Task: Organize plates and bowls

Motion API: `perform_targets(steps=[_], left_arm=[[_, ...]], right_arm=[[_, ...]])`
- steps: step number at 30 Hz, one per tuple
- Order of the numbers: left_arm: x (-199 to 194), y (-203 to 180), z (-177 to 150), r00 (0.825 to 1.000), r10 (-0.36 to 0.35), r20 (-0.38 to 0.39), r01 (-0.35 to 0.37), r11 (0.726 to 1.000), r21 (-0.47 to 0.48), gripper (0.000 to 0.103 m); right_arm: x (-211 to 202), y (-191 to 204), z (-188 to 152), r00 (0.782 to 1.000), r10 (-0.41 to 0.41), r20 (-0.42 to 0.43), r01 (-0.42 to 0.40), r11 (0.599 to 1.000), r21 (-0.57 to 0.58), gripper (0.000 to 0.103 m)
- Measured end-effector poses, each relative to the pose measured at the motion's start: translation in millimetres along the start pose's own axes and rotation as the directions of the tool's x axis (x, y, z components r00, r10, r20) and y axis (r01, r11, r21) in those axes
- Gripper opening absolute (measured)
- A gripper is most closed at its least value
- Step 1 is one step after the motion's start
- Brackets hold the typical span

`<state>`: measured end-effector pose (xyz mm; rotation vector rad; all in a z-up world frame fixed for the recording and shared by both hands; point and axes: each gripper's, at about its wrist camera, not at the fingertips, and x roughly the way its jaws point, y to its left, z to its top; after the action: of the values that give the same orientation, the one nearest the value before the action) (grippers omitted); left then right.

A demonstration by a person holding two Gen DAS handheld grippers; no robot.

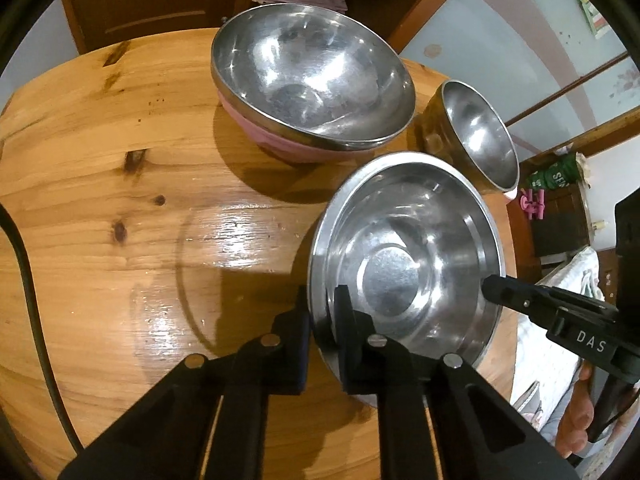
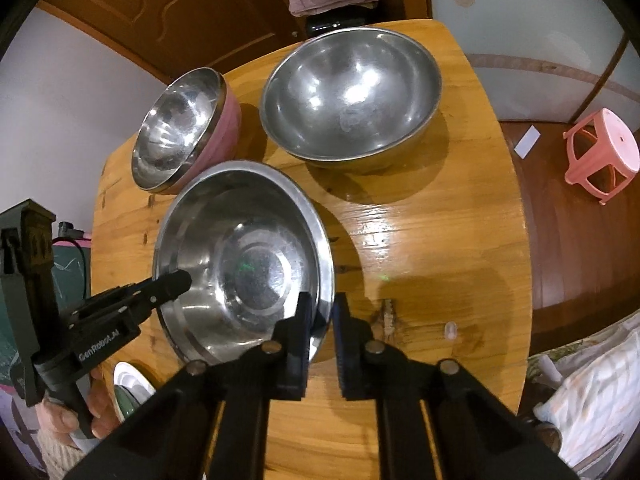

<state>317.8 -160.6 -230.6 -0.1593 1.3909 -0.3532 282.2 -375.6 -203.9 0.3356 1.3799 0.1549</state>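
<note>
Three steel bowls sit on the wooden surface [image 2: 440, 240]. The rimmed bowl [image 2: 244, 264] is nearest; left tool [image 1: 322, 312] and right tool [image 2: 320, 312] each pinch its rim on opposite sides. Behind it: pink-sided bowl [image 2: 180, 132], large bowl [image 2: 352, 96]. A pink stool [image 2: 600, 152] stands on the floor beyond it.

- The near steel bowl [image 2: 244, 260] was plain silver.
- The far left bowl [image 2: 180, 128] was pink outside, silver inside.
- The table [image 2: 440, 240] was honey wood with dark knots.
- The stool [image 2: 600, 152] was pink.
</note>
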Motion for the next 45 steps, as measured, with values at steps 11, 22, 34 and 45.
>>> perform_targets(steps=[11, 22, 34, 45], left_arm=[[-44.6, -20.5, -9.8, 0.999, -0.039, 0.033, 0.038, 0.999, 0.017, 0.008], [-105.5, -53.1, -83.9, 0.996, -0.078, 0.041, 0.074, 0.992, 0.100, 0.010], [-70.0, -34.1, -201.7, 0.996, -0.073, -0.040, 0.077, 0.994, 0.081, 0.010], [-37.9, -20.1, -230.9, 0.992, -0.052, -0.113, 0.059, 0.996, 0.064, 0.011]], right_arm=[[-35.0, 10.9, -22.3, 0.999, -0.007, 0.040, 0.007, 1.000, 0.007, 0.010], [-115.4, 20.3, -93.7, 0.993, -0.019, 0.117, 0.021, 1.000, -0.018, 0.009], [-75.4, 17.5, -194.2, 0.996, -0.084, 0.027, 0.085, 0.995, -0.047, 0.009], [-42.1, 15.9, -227.4, 0.992, -0.117, -0.041, 0.115, 0.992, -0.044, 0.009]])
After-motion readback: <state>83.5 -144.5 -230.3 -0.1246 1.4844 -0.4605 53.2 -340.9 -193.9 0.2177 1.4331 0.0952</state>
